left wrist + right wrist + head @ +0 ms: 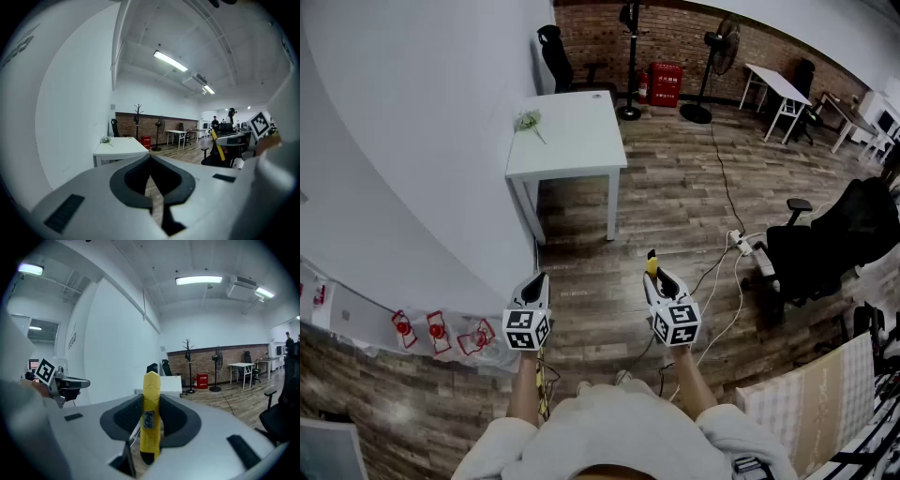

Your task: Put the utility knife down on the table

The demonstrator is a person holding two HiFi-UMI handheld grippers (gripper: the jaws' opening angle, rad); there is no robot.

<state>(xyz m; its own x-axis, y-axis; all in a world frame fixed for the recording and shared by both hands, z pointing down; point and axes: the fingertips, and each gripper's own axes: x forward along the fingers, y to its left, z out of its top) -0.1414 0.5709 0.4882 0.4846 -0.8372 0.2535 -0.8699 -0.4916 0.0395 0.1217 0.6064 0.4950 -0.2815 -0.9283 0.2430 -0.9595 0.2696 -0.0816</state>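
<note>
Yellow utility knife (151,397) (label illegible)

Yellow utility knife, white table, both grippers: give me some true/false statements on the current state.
1. The yellow plastic utility knife is clamped between the right gripper's jaws. True.
2. The knife already lies on the white rectangular table. False: it is held in the air above the wooden floor, short of the table.
3. The left gripper holds nothing, with its jaws together. True.
4. The table top has nothing on it. False: a small green sprig lies near its left edge.
</note>
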